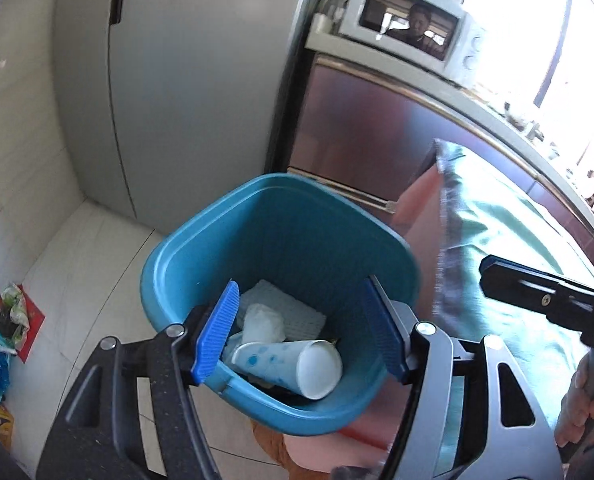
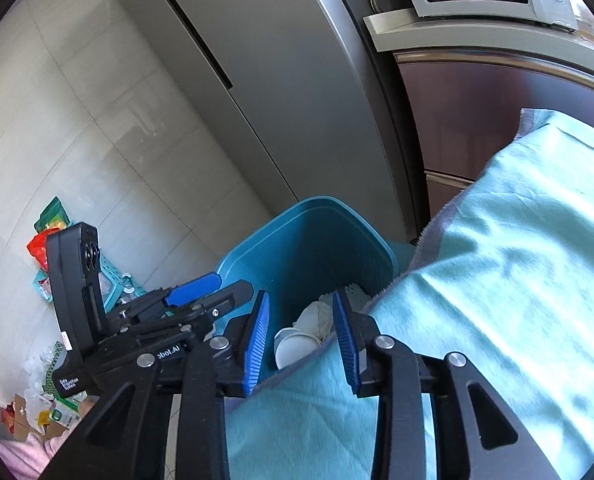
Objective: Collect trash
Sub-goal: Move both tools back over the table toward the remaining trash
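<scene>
Two grippers, left and right, hover open and empty over the blue plastic bin, which holds a white paper cup and crumpled tissue. Risk: the near turquoise cloth, overlapping the bin's right rim, may snag a jaw.

A home kitchen: a tall grey fridge stands against the tiled wall, and right beside it a microwave sits on a counter above glossy brown cabinets.

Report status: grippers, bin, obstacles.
Left gripper open, empty, over blue bin. Right gripper open, empty. Paper cup inside. Teal cloth overlaps rim.
</scene>
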The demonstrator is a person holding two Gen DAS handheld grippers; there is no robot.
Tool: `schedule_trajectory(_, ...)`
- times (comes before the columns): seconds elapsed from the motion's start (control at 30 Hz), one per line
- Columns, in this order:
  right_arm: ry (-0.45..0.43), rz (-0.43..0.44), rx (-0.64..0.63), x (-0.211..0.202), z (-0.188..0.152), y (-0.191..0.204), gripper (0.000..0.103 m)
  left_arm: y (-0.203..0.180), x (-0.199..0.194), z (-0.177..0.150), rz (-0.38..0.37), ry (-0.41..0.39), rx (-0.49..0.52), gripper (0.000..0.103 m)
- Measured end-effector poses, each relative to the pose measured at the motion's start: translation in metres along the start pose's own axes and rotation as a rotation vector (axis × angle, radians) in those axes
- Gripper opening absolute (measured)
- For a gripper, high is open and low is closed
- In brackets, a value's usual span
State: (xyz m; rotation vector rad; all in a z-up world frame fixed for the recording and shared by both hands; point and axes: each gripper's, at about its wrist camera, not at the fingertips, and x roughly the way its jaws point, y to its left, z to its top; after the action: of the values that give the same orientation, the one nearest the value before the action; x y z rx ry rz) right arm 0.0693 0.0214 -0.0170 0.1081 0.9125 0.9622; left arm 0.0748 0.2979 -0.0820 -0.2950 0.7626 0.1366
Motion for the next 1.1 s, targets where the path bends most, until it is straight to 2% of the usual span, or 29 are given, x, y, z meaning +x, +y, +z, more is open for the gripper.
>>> schedule_trajectory(0.2,-0.058,-0.027,-0.035,-0.039,-0.014,0.0,0.037,-0.035,-0.024,-0.001,-0.076,-0.054,0.074,0.069)
schedule_trajectory(0.4,-0.12,-0.079,-0.023,-0.081,-0.031,-0.014,0.038,-0.083,-0.04,-0.007,-0.198,-0.078,0.168,0.069)
schedule_trajectory(0.67,-0.186,-0.192,0.057,-0.134,-0.061,-0.049,0.038,-0.16,-0.038,-0.019,-0.338,-0.035,0.292,0.07)
schedule_trajectory(0.8,-0.227,-0.262,0.11,-0.166,-0.079,-0.07,0.045,-0.202,-0.037,-0.03,-0.407,-0.005,0.348,0.07)
schedule_trajectory(1.1,-0.339,-0.423,0.276,-0.236,-0.121,-0.128,0.046,-0.289,-0.025,-0.051,-0.507,0.06,0.495,0.071)
